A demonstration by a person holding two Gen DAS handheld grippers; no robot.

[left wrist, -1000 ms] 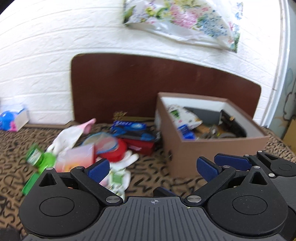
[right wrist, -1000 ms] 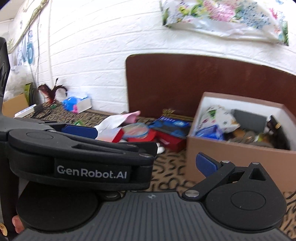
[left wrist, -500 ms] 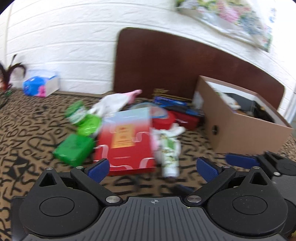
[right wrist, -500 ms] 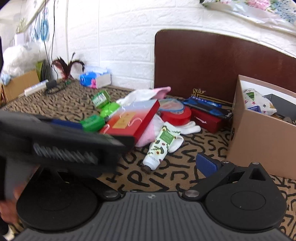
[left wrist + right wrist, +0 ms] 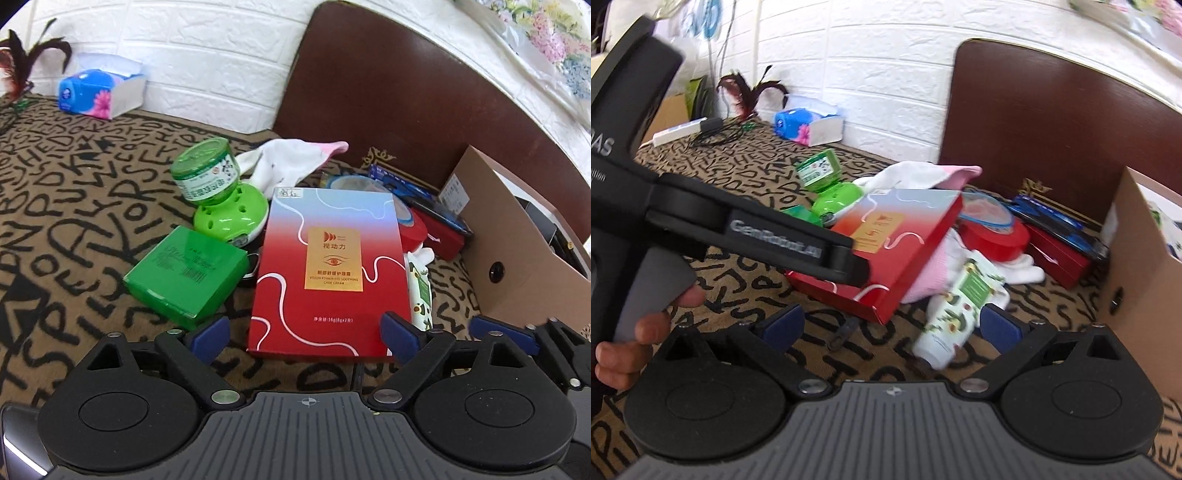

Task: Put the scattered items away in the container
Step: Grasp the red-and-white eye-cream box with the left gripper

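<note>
A white brick-pattern wall backs a worktop (image 5: pixel 55 155) covered in a brown cloth printed with black letters, with a dark brown board (image 5: pixel 388 110) leaning against the wall. Nearest, the left tool (image 5: pixel 306 334) hangs with its blue-tipped fingers spread wide, gripping nothing, just short of the near end of the red-and-blue eye cream box (image 5: pixel 332 266), which lies propped on the pile. The right tool (image 5: pixel 890 325) is likewise spread open and empty, with the avocado-print tube (image 5: pixel 960 306) lying just ahead of its right finger. Beside the box on its left sits a green square box (image 5: pixel 186 273), and behind that a green round diffuser (image 5: pixel 232 218) with a green-lidded jar (image 5: pixel 205 170) tilted against it. A white and pink cloth (image 5: pixel 291 162) lies behind them. Past the eye cream box are a red round tin (image 5: pixel 993 236), a red flat case (image 5: pixel 1058 254) and a blue package (image 5: pixel 1056 221). The cardboard container (image 5: pixel 517 251) stands toward the right edge, close to the pile. A tissue box (image 5: pixel 99 92) sits at the far left by the wall.
</note>
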